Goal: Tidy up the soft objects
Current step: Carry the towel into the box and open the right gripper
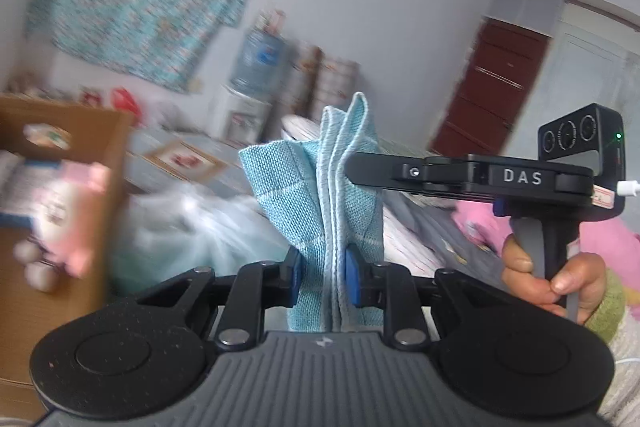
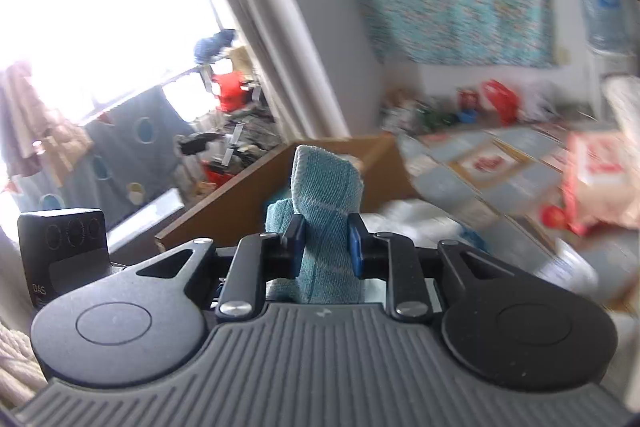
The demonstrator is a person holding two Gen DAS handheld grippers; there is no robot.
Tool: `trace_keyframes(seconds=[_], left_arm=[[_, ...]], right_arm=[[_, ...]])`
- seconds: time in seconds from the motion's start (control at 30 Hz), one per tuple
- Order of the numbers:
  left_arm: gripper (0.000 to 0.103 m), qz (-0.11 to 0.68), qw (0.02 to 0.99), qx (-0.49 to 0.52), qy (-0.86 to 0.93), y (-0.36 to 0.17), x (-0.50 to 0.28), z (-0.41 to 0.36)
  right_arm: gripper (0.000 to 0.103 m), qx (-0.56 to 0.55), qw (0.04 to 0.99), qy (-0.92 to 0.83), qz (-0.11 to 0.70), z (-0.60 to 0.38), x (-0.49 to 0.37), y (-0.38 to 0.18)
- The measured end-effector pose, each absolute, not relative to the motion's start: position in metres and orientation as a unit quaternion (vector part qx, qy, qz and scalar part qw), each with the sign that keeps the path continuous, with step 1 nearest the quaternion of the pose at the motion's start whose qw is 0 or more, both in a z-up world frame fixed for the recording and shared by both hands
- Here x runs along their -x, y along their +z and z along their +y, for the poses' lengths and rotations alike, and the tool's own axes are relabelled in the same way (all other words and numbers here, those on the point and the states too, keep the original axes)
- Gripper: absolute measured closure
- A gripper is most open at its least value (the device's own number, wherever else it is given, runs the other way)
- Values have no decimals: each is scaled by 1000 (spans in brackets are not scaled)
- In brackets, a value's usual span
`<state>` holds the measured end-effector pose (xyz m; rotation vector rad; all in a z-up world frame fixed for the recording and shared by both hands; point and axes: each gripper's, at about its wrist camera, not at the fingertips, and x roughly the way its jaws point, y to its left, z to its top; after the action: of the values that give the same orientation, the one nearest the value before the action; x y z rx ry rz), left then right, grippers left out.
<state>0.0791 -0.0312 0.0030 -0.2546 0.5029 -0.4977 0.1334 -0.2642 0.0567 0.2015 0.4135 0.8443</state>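
Note:
A light blue woven towel (image 1: 320, 195) is folded into several layers and stands up between my left gripper's (image 1: 325, 277) blue pads, which are shut on it. My right gripper (image 2: 325, 247) is shut on another part of the same towel (image 2: 326, 195), which bulges up above its pads. In the left wrist view the right gripper's body marked DAS reaches in from the right, and its tip is hidden behind the towel's upper part (image 1: 352, 167). Both grippers hold the towel in the air above a bed.
A brown wooden headboard (image 1: 60, 211) with a pink soft toy (image 1: 68, 219) is at the left. A clear plastic bag (image 1: 192, 227) lies on the grey bed (image 1: 432, 227). A water dispenser (image 1: 256, 83) and dark red door (image 1: 492, 87) stand behind. A window (image 2: 100, 35) is far left.

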Motion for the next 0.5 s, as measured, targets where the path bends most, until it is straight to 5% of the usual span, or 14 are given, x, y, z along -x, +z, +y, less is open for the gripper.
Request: trace_keyframes(seconds=[0.27, 0.5], left_arm=[[80, 244, 956, 106, -126, 44, -73, 61], [80, 341, 937, 68, -20, 45, -128, 145]], right_arm=[[82, -76, 841, 497, 202, -139, -176, 95], [82, -76, 805, 502, 307, 5, -251, 91]])
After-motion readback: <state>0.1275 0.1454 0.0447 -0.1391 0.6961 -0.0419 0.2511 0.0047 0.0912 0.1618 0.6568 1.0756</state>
